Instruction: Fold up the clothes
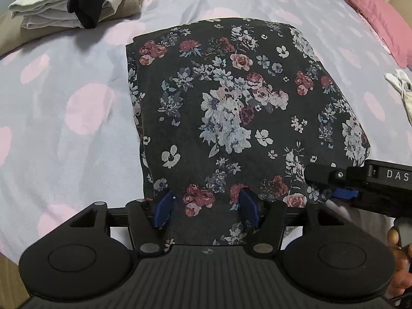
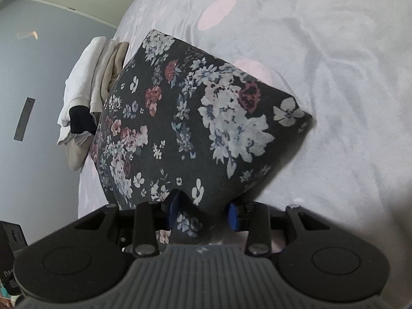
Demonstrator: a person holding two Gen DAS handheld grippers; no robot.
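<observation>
I'm seeing both grippers, left [image 1: 206, 207] and right [image 2: 202, 212], part-open astride the floral garment [image 1: 231, 108] folded on the bedsheet [image 1: 64, 90]; grip unclear. Only my left view is showing the pink pillow [image 1: 381, 18].

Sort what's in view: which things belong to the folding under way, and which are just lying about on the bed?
In the job:
floral garment, folded dark cloth
left gripper, at its near edge
right gripper, at its near corner

Lying about:
stack of folded pale clothes
dark sock on that stack
pink pillow
white item at the right edge
spotted bedsheet
</observation>
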